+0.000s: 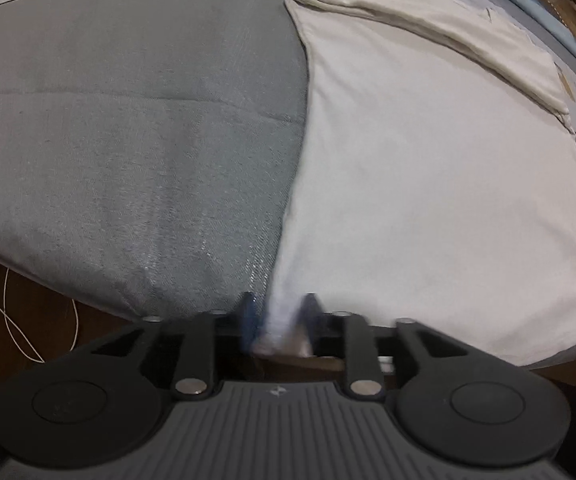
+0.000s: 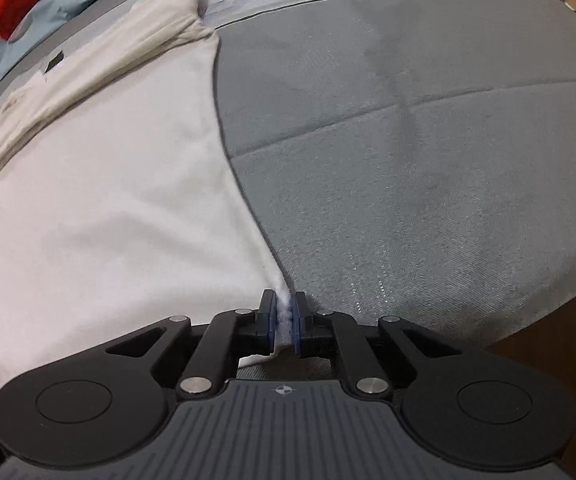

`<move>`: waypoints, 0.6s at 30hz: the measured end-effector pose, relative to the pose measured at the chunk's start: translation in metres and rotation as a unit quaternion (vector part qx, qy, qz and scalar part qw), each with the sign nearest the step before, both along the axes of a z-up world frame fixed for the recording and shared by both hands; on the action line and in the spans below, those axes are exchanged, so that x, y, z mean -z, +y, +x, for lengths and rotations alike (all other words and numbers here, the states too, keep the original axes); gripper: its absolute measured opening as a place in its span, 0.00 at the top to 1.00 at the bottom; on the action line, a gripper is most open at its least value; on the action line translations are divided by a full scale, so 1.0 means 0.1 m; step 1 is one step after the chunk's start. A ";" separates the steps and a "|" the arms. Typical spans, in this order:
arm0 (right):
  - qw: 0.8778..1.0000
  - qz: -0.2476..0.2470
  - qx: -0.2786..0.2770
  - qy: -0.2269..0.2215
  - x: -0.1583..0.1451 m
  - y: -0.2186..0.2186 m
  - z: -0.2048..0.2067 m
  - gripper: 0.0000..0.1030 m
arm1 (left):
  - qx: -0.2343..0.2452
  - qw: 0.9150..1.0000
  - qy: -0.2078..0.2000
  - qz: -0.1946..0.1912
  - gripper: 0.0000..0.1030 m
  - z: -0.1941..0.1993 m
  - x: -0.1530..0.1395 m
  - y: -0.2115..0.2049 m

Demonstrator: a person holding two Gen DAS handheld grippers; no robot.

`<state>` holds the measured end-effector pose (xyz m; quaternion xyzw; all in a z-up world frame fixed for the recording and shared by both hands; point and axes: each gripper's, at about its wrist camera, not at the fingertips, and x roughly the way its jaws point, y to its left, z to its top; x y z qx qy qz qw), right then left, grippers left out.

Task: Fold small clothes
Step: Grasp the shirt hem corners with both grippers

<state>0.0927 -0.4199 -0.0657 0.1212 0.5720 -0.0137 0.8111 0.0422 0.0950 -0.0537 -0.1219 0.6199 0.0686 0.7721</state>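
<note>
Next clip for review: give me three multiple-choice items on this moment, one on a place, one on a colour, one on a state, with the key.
1. Where do the right gripper jaws sit on the white garment?
A. at its near corner
B. at its middle
C. off it entirely

2. What colour is the bed cover under the garment?
A. red
B. grey
C. yellow

3. How do the right jaws stand?
A. wide open
B. pinched on cloth
C. shut on nothing

Key: A, the cloth's corner runs between the pads; B, grey weave shows beside the cloth; B, white fabric is squeezed between the blue pads.
</note>
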 end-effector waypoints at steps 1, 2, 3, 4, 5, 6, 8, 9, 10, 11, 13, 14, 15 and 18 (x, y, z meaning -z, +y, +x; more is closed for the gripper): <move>1.000 -0.002 -0.002 0.002 0.01 0.00 0.00 0.90 | 0.005 1.000 0.002 0.003 0.67 0.00 0.01 -0.02; 1.000 -0.004 -0.003 0.004 0.02 0.00 0.01 0.88 | 0.006 1.000 0.004 0.005 0.67 -0.01 0.02 -0.02; 1.000 -0.006 -0.003 0.006 0.03 0.00 0.01 0.87 | 0.005 1.000 0.005 0.006 0.67 -0.01 0.03 -0.02; 1.000 -0.007 -0.005 0.006 0.03 0.00 0.01 0.87 | 0.005 1.000 0.005 0.006 0.67 0.00 0.05 -0.03; 1.000 -0.008 -0.006 0.006 0.03 0.00 0.01 0.87 | 0.006 1.000 0.005 0.007 0.71 -0.01 0.06 -0.02; 1.000 -0.009 -0.007 0.005 0.03 0.01 0.01 0.87 | 0.010 1.000 0.003 0.007 0.83 -0.01 0.06 -0.03; 1.000 -0.012 -0.011 0.004 0.03 0.03 0.01 0.87 | 0.023 1.000 -0.004 0.007 0.94 0.01 0.07 -0.08; 1.000 -0.012 -0.019 0.004 0.03 0.04 0.00 0.88 | 0.029 0.999 -0.010 0.014 0.94 -0.01 0.05 -0.11; 1.000 -0.015 -0.024 0.000 0.02 0.06 0.01 0.91 | 0.030 0.999 -0.017 0.017 0.94 -0.02 0.02 -0.13; 1.000 -0.015 -0.026 -0.006 0.00 0.06 0.00 0.93 | 0.029 0.999 -0.023 0.019 0.94 -0.04 0.00 -0.14; 1.000 -0.006 -0.017 -0.020 -0.06 0.04 -0.02 0.93 | 0.022 0.999 -0.037 0.018 0.94 -0.07 -0.04 -0.12; 1.000 0.001 -0.012 -0.027 -0.09 0.01 -0.02 0.94 | 0.016 0.999 -0.039 0.015 0.94 -0.08 -0.05 -0.10; 1.000 0.004 -0.008 -0.028 -0.10 -0.01 -0.02 0.94 | 0.011 0.999 -0.037 0.012 0.94 -0.09 -0.06 -0.08; 1.000 -0.006 0.000 -0.007 -0.02 -0.01 0.00 0.91 | 0.007 1.000 -0.019 0.006 0.93 -0.06 0.01 -0.07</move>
